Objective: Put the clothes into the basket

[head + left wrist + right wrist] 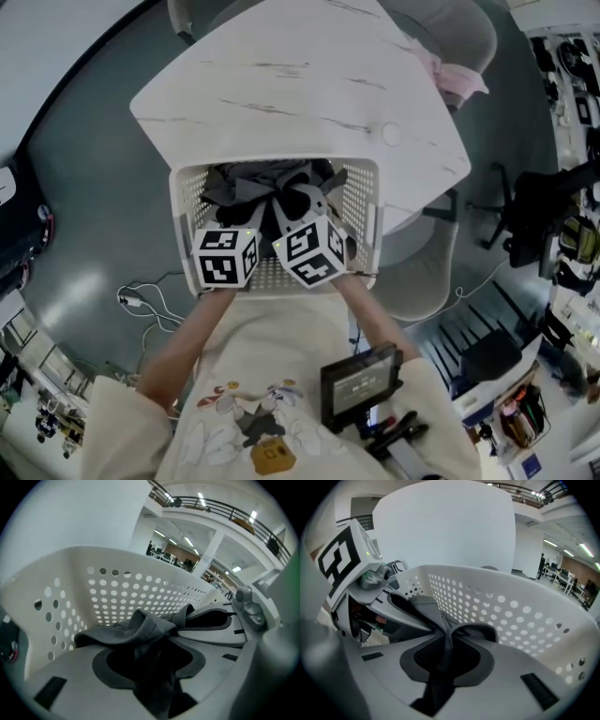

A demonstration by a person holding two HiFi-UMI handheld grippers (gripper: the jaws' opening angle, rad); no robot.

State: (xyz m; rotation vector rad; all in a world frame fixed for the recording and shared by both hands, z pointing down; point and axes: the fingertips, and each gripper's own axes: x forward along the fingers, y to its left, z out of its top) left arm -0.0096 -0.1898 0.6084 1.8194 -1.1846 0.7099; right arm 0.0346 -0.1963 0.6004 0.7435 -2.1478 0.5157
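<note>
Both my left tongs (159, 639) and right tongs (447, 644) pinch the grey garment (272, 178), already inside the white basket (367, 216) at the desk's (309, 84) near edge; I judge only release remains.

Even indoor ceiling light, strong fisheye edges, soft close foreground, dark vignetted corners

In the head view, two black-and-white marker cubes (225, 258) screen the jaws beneath them and the near part of the crumpled dark grey cloth (267, 183) inside the white perforated plastic basket (367, 202), whose floor is hidden.
</note>
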